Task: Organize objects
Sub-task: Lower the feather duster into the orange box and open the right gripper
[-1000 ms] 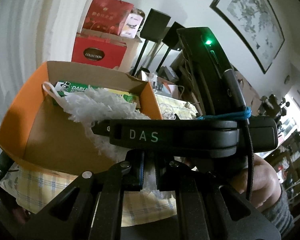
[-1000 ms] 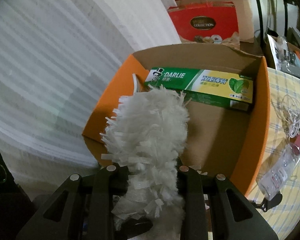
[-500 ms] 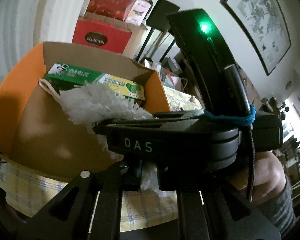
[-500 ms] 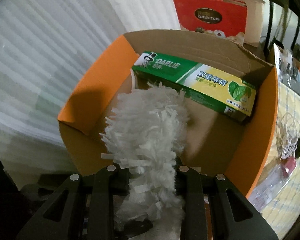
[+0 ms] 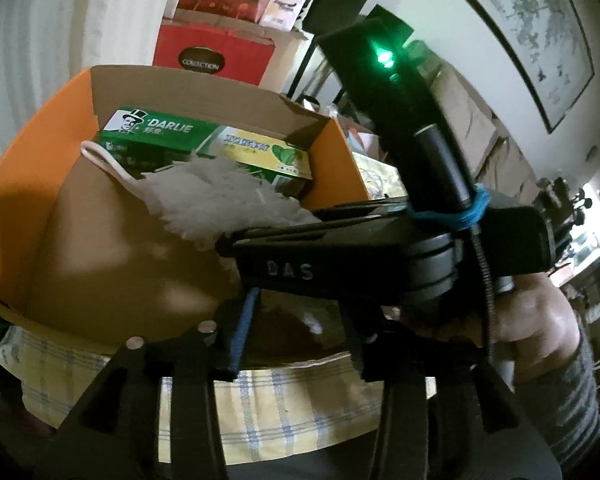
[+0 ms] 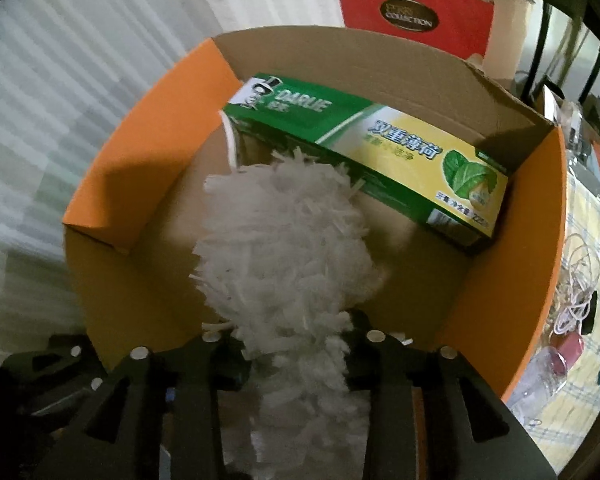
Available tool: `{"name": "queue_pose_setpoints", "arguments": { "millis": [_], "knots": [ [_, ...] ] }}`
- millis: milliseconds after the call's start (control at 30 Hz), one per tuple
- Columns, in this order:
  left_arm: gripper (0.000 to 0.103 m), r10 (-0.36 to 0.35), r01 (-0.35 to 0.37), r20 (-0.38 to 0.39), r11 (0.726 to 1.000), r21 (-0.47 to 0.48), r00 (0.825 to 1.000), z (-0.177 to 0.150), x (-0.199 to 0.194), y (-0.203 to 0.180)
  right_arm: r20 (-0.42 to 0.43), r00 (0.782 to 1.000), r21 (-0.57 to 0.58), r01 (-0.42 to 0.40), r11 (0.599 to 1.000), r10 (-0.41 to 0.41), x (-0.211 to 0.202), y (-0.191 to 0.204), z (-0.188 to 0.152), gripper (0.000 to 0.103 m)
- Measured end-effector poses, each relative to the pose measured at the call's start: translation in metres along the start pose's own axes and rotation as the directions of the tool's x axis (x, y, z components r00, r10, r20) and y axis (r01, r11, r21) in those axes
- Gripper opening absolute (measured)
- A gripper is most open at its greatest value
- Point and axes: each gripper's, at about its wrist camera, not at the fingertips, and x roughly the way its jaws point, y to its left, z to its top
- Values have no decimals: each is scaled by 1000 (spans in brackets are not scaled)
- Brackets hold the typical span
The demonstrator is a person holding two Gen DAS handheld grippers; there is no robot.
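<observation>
Duster point(image 6: 284, 248) is lying in the cardboard box point(image 6: 540, 280) at frame centre, below the toothpaste carton point(image 6: 364, 152); your left gripper point(image 5: 296, 344) and right gripper point(image 6: 296, 344) are both opening around it (fluff between them), so be lifting straight out.

Red gift bag point(image 5: 212, 54), framed picture point(image 5: 536, 36), yellow checked tablecloth point(image 5: 268, 420).

This is a cluttered room in a home. A framed ink painting point(image 5: 534, 28) hangs on the white wall, red gift bags point(image 5: 214, 54) are stacked by pale curtains point(image 6: 76, 92), a yellow checked tablecloth point(image 5: 268, 412) covers the table, and a toothpaste carton point(image 6: 364, 152) lies in an orange cardboard box point(image 6: 112, 184).
</observation>
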Motion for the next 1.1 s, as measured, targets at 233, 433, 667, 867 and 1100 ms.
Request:
{"name": "queue_pose_setpoints", "arguments": {
  "millis": [233,433,667,867,1100],
  "knots": [
    [60,-2,2,4,1000,11,1000,-1,-6,0,84,995,45,-52,998,48,-31,-6,-5,48],
    [77,-3,2,31,1000,21,1000,3,-16,-5,204,977,96,-82,992,61,-81,-19,-13,63],
    [92,9,-11,51,999,48,999,7,-23,-17,292,956,137,-53,989,11,-133,-36,-41,80],
    [96,9,-12,47,997,75,999,8,-20,-31,312,949,186,-6,983,-54,-154,-55,-71,83],
    [96,-17,12,37,992,128,999,7,-17,-51,308,946,247,22,969,-100,-160,-75,-102,89]
  ]
}}
